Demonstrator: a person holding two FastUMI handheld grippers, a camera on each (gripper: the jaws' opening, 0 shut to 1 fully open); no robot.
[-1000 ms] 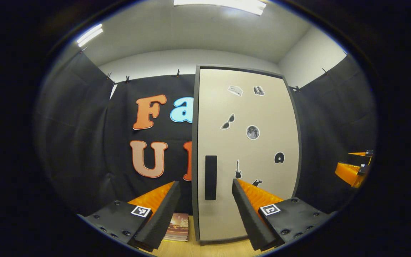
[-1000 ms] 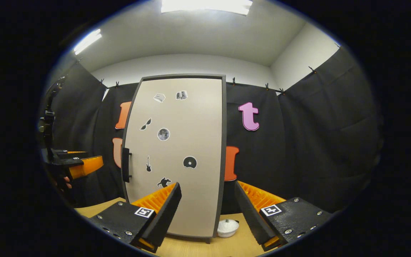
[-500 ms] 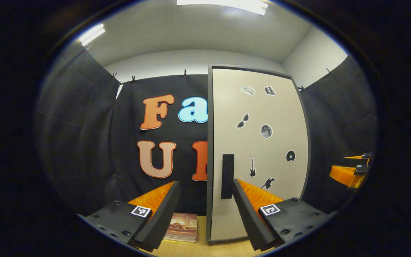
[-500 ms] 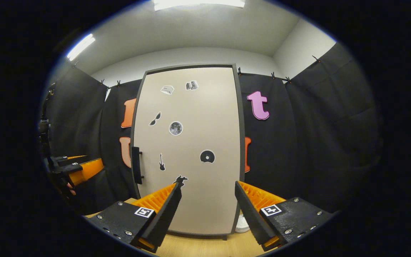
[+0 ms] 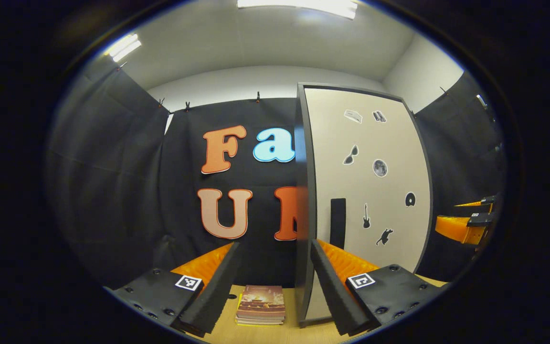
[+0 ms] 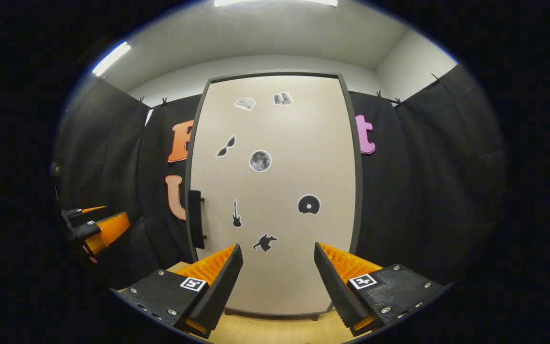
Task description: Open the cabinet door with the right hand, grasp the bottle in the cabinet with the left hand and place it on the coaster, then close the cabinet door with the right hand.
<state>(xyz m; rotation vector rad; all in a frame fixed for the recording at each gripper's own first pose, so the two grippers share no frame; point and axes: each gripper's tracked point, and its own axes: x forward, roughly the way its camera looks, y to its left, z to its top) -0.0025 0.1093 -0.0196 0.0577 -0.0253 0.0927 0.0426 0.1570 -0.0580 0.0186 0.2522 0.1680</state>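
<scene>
**Right gripper faces closed cabinet door, handle off to its left**

The right gripper (image 6: 277, 267), fingers spread and empty, points at the middle of the beige cabinet door (image 6: 280, 191). The door's black handle (image 6: 195, 219) stands upright near the left edge, left of the gripper's line. The left gripper (image 5: 272, 267), also spread, hangs by that edge.

Bright ceiling strip lights (image 5: 299, 5) glaring overhead, dark booth walls dim, cabinet door (image 6: 275, 191) evenly lit, fisheye bending edges, sharp focus.
</scene>
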